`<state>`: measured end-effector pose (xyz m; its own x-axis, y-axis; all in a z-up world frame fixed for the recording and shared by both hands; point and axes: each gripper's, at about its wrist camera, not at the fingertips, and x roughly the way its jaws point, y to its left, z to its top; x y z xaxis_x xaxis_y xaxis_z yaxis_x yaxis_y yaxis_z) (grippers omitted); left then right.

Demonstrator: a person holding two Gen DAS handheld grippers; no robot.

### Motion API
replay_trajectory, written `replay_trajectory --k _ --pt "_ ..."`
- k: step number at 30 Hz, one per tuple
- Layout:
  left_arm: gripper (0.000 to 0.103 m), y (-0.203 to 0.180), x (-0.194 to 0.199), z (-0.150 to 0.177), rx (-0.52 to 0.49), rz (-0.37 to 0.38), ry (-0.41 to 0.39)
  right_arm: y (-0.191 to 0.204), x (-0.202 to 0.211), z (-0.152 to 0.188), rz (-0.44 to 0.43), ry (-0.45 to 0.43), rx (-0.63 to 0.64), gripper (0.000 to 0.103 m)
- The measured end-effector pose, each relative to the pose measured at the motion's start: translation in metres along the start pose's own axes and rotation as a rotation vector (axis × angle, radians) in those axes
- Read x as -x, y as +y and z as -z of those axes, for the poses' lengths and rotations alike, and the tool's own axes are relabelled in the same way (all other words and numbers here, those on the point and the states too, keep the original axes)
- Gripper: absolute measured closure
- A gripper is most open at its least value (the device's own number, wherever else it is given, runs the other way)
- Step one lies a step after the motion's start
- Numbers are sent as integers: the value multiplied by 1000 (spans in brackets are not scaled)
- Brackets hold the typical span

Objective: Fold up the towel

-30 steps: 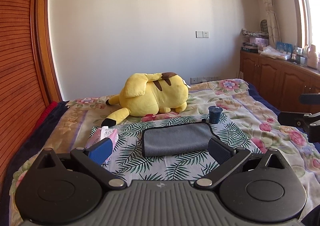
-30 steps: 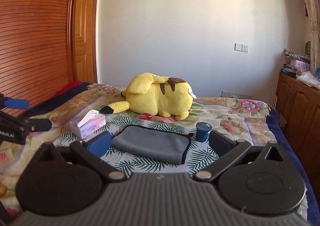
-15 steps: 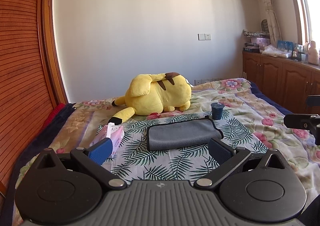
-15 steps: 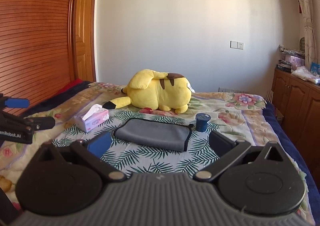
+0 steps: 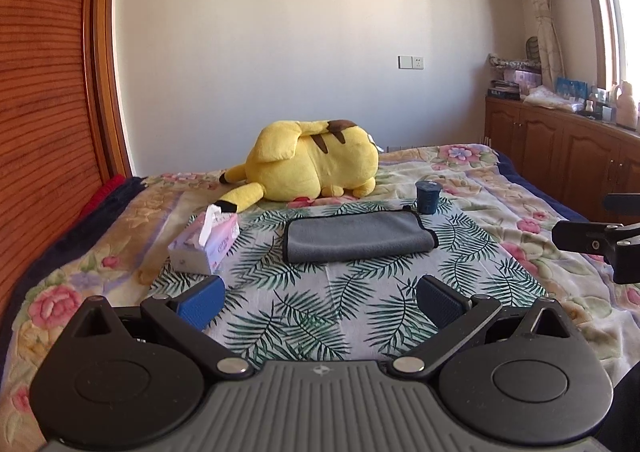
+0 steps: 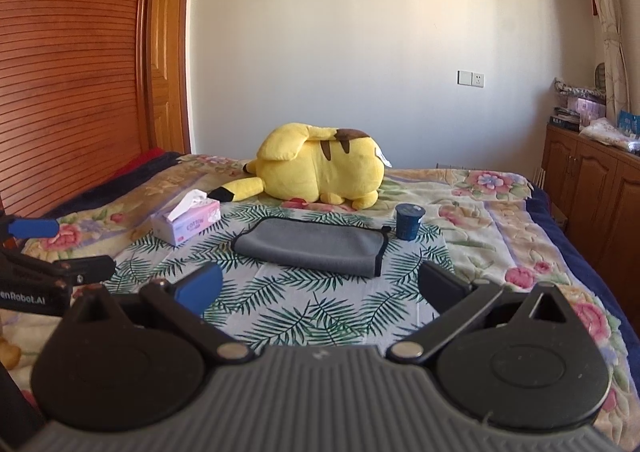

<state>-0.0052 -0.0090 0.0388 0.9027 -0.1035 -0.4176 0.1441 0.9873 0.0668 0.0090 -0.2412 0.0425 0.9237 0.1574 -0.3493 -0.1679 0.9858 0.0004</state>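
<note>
Towel [image 5: 358, 236], grey with dark edging, lies folded flat on the palm-leaf cloth [image 5: 320, 312] spread over the bed [image 5: 80, 264], seen from the left wrist. A tissue box [image 5: 204, 242] sits toward the cloth's left edge, a dark cup [image 5: 428, 195] just past the towel's far right corner, a yellow plush toy [image 5: 316, 163] behind. The left gripper [image 5: 320, 298] is spread wide, holding nothing, well short of the towel.

From the right wrist, the towel [image 6: 312, 246] rests mid-cloth between tissue box [image 6: 188, 221] and cup [image 6: 408, 220]. The right gripper [image 6: 320, 288] likewise stands released and apart from the towel.
</note>
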Motion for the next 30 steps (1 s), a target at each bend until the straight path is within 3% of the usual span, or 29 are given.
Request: replay_trajectory --k 20,30 --pt "16 4 -18 41 1 -19 27 -4 -11 42 39 28 -24 0" --pt "16 1 -19 46 -2 -25 -9 0 -10 47 75 1 7 0"
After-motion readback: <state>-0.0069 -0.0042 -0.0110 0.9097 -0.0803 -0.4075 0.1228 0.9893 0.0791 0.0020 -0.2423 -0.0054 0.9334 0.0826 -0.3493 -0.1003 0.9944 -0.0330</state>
